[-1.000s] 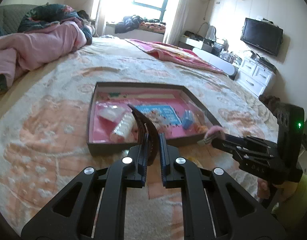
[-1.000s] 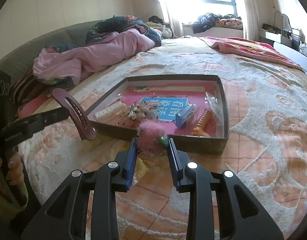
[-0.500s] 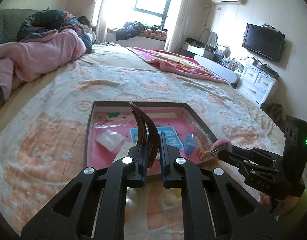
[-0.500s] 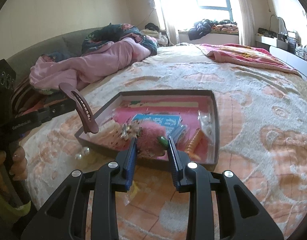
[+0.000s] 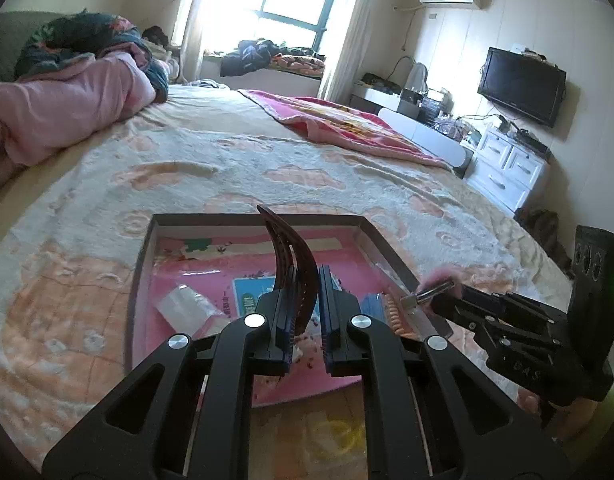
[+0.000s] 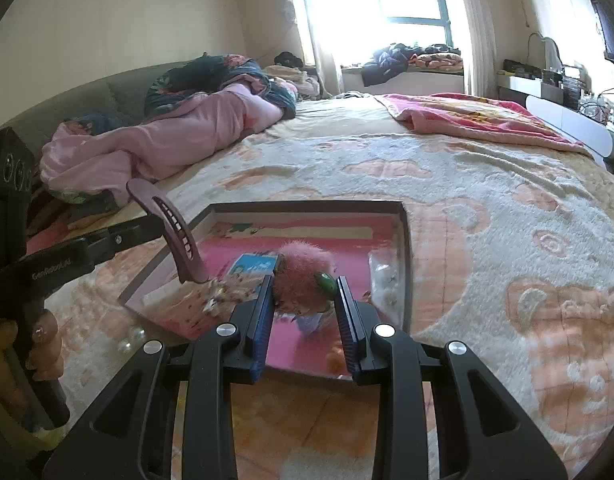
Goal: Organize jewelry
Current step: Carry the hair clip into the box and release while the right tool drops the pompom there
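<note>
**Both grippers loaded over the tray**

The left gripper is clamped on a curved brown hair clip, which stands up from between its fingers and arcs toward the far side. The right gripper grips a fuzzy pink pom-pom clip with a small green bead on its right side; the fluff fills the gap between the fingers.

Both are held above the near half of a shallow dark-rimmed tray with a pink floor, lying on the patterned bedspread. In the tray sit a blue card near the middle, a clear plastic bag to the left, and an orange ribbed clip beside a blue item at the right wall. From the right wrist view another clear bag lies against the right wall, and two pearls rest on the bedspread just outside the tray's near left corner.

A pink quilt is heaped at the far left of the bed, and a red blanket lies far right.
</note>
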